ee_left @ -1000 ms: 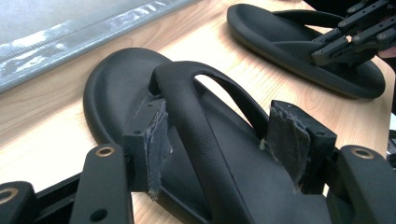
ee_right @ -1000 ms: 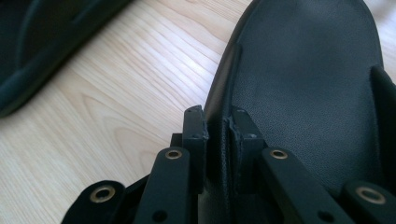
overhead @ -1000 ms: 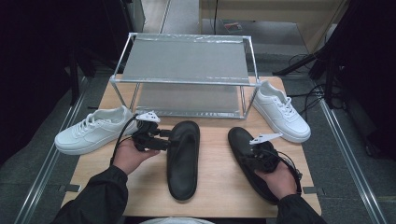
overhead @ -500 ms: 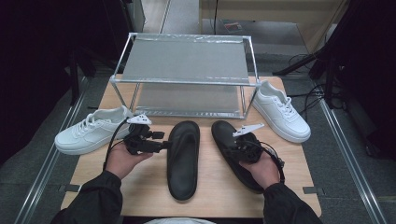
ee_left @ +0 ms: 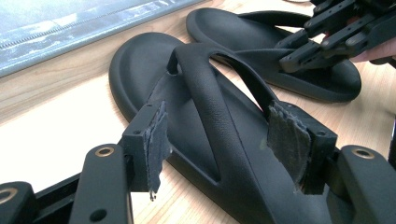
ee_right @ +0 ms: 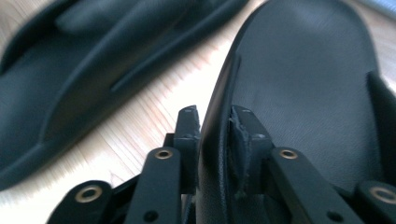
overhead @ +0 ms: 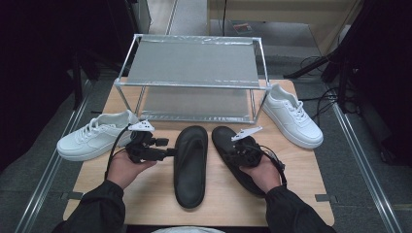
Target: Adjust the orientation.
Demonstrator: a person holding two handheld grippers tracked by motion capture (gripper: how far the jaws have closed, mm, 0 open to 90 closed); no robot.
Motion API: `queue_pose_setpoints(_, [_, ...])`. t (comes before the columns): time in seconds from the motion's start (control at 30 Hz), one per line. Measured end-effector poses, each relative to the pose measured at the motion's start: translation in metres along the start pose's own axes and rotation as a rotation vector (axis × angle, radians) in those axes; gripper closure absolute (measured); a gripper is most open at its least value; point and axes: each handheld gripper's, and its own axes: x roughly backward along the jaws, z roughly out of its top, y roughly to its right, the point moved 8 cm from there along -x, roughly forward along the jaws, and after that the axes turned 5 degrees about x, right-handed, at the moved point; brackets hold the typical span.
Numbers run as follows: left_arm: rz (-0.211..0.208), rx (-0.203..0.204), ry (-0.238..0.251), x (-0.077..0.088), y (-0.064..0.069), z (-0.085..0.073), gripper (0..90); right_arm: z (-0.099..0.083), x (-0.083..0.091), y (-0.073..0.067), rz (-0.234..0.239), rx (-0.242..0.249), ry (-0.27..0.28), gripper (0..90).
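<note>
Two black flip-flops lie on the wooden table (overhead: 145, 194). The left flip-flop (overhead: 190, 165) lies flat, toe toward the rack. My left gripper (overhead: 167, 147) sits at its left edge, open; in the left gripper view the pads (ee_left: 156, 135) flank the strap of that flip-flop (ee_left: 205, 116) without touching it, my left gripper (ee_left: 218, 112) straddling it. My right gripper (overhead: 233, 147) is shut on the inner edge of the right flip-flop (overhead: 226, 138). The right gripper view shows my right gripper (ee_right: 215, 116) clamping that sole (ee_right: 303, 70), with the left flip-flop (ee_right: 70, 70) beside it.
A two-tier metal rack (overhead: 194, 82) stands at the back of the table. One white sneaker (overhead: 94, 138) rests at the left edge, another white sneaker (overhead: 294, 116) at the right of the rack. Dark floor surrounds the table.
My right gripper has carried the right flip-flop leftward, close beside the left one. The left gripper has shifted only slightly and stays open at the left flip-flop.
</note>
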Motion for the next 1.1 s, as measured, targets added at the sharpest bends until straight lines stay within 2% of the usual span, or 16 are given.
queue_pose_setpoints(0.07, [-0.002,-0.002,0.003,0.000,0.000,0.000,38.3,0.003,0.006,0.001,0.002,-0.018,0.034,72.2])
queue_pose_setpoints(0.1, [-0.002,-0.001,0.003,0.000,0.000,0.001,38.3,0.005,0.010,0.001,0.010,-0.034,0.056,74.8])
queue_pose_setpoints(0.13, [-0.002,-0.001,0.005,0.000,0.000,0.001,38.3,0.005,0.010,0.001,0.010,-0.034,0.056,74.8])
queue_pose_setpoints(0.17, [-0.002,-0.002,0.004,0.000,0.000,0.001,38.3,0.008,0.016,0.001,0.013,-0.042,0.074,79.1])
queue_pose_setpoints(0.2, [-0.004,-0.003,0.003,0.000,0.000,0.002,38.3,0.008,0.016,0.001,0.013,-0.042,0.074,79.1])
queue_pose_setpoints(0.33, [-0.009,-0.009,0.008,-0.001,0.001,0.004,38.3,0.009,0.025,-0.005,0.026,-0.047,0.101,88.6])
queue_pose_setpoints(0.5, [-0.025,-0.017,0.009,-0.006,0.002,0.010,38.3,-0.006,0.026,-0.018,0.050,-0.051,0.063,90.0])
queue_pose_setpoints(0.67, [-0.037,-0.023,0.002,-0.013,0.005,0.016,38.3,-0.017,0.027,-0.023,0.051,-0.055,0.037,90.0])
queue_pose_setpoints(0.87, [-0.054,-0.044,-0.013,-0.022,0.009,0.021,38.5,-0.030,0.031,-0.017,0.036,-0.089,0.017,89.5])
queue_pose_setpoints(1.1, [-0.058,-0.045,-0.013,-0.024,0.010,0.023,38.5,-0.035,0.038,-0.011,0.035,-0.111,0.029,90.0])
